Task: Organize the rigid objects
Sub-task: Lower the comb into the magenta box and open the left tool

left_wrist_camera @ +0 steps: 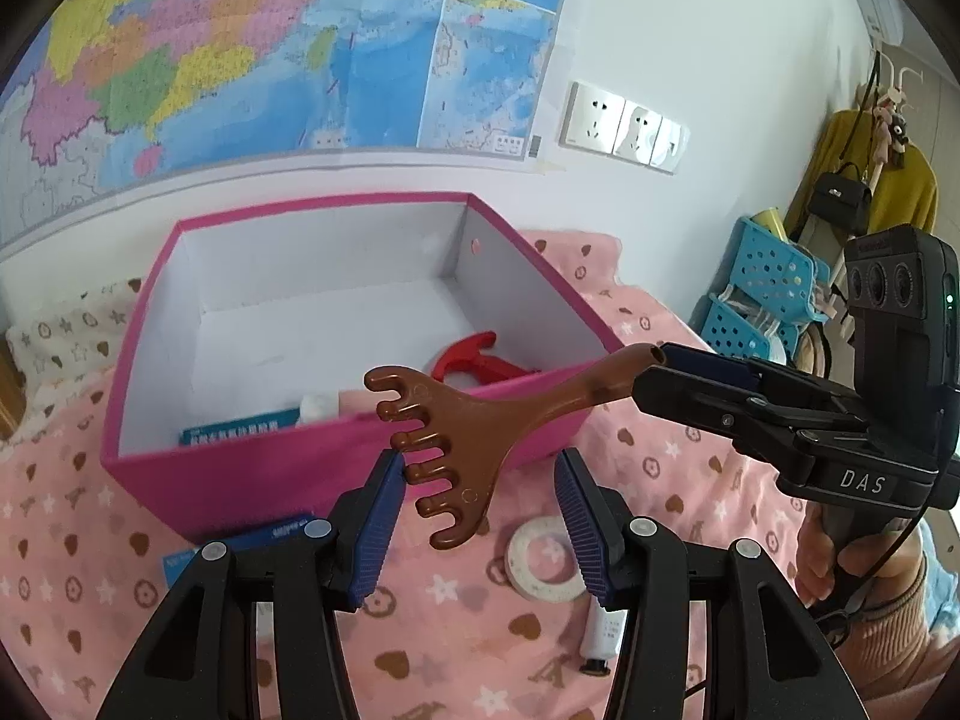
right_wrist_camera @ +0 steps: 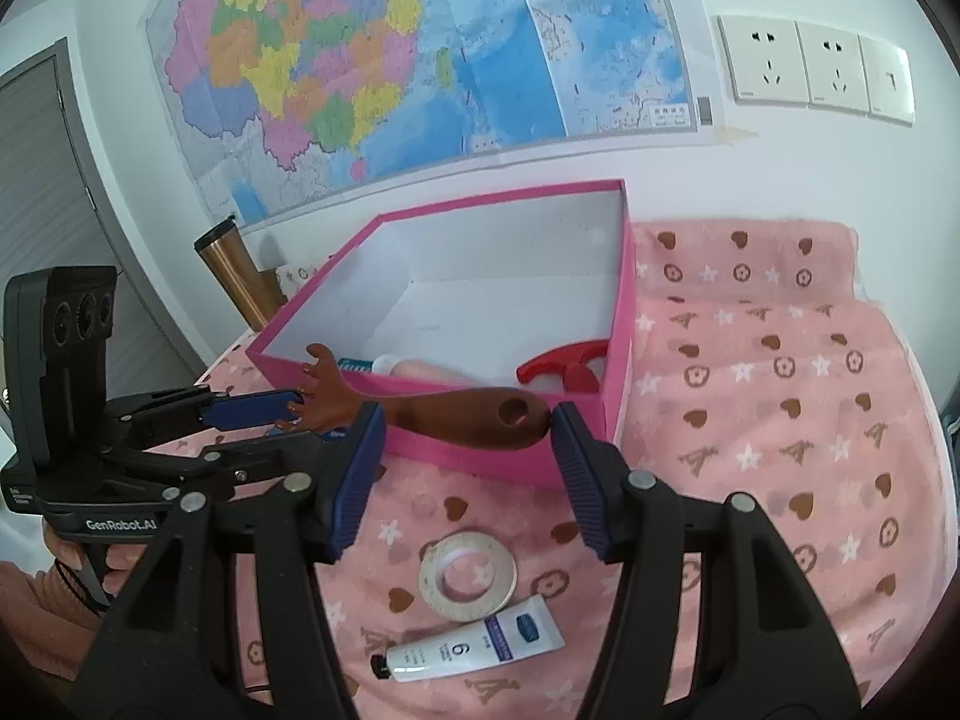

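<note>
1 brown claw-shaped massager (left_wrist_camera: 462,426), held in the air just in front of the pink box (left_wrist_camera: 252,474), off the blanket.

Right gripper (right_wrist_camera: 462,438): clenched on the massager's handle end w/ the hole, pad on each side in right wrist view. In left wrist view the same gripper (left_wrist_camera: 651,372) comes in from the right w/ the handle tip between its fingers.

Left gripper (left_wrist_camera: 477,492): jaws partly apart. Left pad touches the prong side of the massager head; right pad looks clear of it, so can't tell if it's really gripping. In right wrist view it (right_wrist_camera: 288,411) is at the prongs, contact side only.

Counts:
- 1 pink box, open top, white inside, on pink patterned blanket (right_wrist_camera: 750,390).
- In the box: 1 red plastic T-shaped piece (right_wrist_camera: 564,369), 1 blue-labelled pack (left_wrist_camera: 240,426), 1 white item and 1 pale pink item next to it, ID unclear.
- On the blanket near side of box: 1 tape roll (right_wrist_camera: 468,576), 1 white tube (right_wrist_camera: 474,648) touching or just beside it, 1 blue pack (left_wrist_camera: 282,531) by the box's front wall.
- 2 grippers, 2 hands on the handles, partly seen.
- Bkgd: 1 wall map (right_wrist_camera: 420,60), 3 wall sockets/switch plates (right_wrist_camera: 816,66), 1 copper-coloured tumbler (right_wrist_camera: 237,270) left of the box.
</note>
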The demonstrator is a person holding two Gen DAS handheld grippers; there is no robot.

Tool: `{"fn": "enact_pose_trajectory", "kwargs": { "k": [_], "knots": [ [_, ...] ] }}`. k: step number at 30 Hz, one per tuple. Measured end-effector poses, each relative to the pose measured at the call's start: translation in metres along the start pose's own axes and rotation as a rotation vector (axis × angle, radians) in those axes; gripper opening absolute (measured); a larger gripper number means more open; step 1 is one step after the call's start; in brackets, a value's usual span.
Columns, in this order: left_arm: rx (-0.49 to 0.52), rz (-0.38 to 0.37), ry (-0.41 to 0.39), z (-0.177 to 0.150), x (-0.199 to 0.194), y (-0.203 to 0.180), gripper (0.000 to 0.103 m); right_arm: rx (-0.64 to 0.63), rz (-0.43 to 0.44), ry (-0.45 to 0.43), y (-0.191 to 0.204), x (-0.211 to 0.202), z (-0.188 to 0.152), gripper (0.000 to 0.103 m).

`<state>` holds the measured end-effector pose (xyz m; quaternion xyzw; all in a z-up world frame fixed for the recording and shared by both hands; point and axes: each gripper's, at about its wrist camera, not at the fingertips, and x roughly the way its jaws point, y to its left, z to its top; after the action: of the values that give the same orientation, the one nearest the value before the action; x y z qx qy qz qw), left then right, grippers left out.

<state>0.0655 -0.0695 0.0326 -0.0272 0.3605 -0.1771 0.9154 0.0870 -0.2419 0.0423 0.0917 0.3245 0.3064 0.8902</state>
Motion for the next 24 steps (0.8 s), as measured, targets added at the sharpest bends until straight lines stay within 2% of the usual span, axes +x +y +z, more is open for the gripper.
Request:
{"fn": "enact_pose_trajectory", "kwargs": {
  "k": [13,24],
  "knots": [
    [-0.013,0.004,-0.007,0.026,0.015,0.011,0.052,-0.029,-0.028,-0.017,-0.004,0.010,0.022,0.060],
    [-0.019,0.022,0.033,0.040,0.041,0.022,0.052,-0.034,-0.058,0.023,-0.014,0.033,0.031,0.060]
  ]
}}
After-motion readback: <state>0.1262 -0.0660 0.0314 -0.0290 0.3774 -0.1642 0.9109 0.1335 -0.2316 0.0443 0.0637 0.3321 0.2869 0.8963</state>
